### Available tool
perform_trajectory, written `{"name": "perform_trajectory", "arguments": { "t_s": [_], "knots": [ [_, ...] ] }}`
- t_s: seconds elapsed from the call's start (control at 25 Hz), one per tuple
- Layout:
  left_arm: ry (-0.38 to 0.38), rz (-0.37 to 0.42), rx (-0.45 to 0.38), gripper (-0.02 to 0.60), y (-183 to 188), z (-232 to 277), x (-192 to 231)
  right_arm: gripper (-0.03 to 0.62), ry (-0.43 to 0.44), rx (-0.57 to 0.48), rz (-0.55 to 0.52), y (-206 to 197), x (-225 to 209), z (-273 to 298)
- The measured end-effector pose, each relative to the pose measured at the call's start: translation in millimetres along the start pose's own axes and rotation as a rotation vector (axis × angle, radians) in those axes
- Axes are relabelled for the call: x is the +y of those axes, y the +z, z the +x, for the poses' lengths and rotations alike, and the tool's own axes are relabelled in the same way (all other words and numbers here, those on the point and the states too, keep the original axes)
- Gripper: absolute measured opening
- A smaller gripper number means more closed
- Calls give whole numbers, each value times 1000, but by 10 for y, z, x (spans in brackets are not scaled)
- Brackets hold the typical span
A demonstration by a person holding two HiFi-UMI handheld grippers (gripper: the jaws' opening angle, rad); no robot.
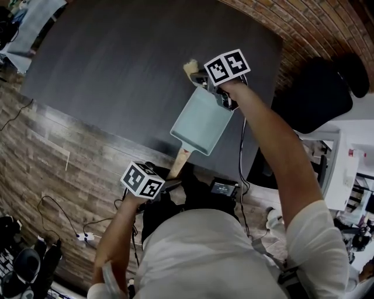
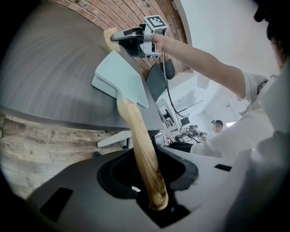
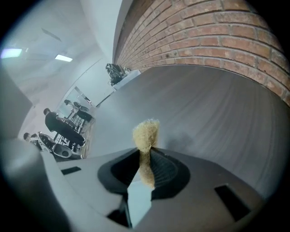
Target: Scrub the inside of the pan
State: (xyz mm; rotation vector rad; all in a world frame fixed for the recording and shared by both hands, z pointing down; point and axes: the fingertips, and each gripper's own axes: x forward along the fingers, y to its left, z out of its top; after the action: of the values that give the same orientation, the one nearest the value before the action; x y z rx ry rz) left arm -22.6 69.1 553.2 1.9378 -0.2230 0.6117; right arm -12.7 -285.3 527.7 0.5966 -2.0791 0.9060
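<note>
A pale blue-green square pan (image 1: 201,120) with a wooden handle (image 1: 179,163) is held over the dark grey table (image 1: 117,70). My left gripper (image 2: 149,181) is shut on the handle's end (image 2: 141,145), near the table's front edge. My right gripper (image 1: 196,75) sits at the pan's far corner, shut on a tan scrubbing pad (image 1: 190,66). The pad (image 3: 146,135) pokes out past the jaws, over bare table beyond the pan's rim. From the left gripper view the pan (image 2: 120,80) tilts, with the right gripper (image 2: 127,38) above its far edge. A pale pan corner (image 3: 138,199) shows under the right jaws.
A brick wall (image 1: 274,17) runs along the table's far right side. A black chair (image 1: 318,90) stands at the right of the table. Wood-plank floor (image 1: 52,163) with cables and a power strip (image 1: 85,236) lies below the table's front edge.
</note>
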Motion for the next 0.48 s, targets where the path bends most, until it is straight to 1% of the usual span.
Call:
{"name": "perform_trajectory", "arguments": {
  "t_s": [0.08,0.2,0.48],
  "knots": [
    [0,-3,-11,131,9,-16,3,78,-2,-10,-51,97,98,-5],
    [2,-5,-30,130,28,-31,4,78,-46,34,-168,128,182,31],
    [22,-16,-86,127,69,-75,46,78,-226,183,-495,11,160,173]
  ]
}}
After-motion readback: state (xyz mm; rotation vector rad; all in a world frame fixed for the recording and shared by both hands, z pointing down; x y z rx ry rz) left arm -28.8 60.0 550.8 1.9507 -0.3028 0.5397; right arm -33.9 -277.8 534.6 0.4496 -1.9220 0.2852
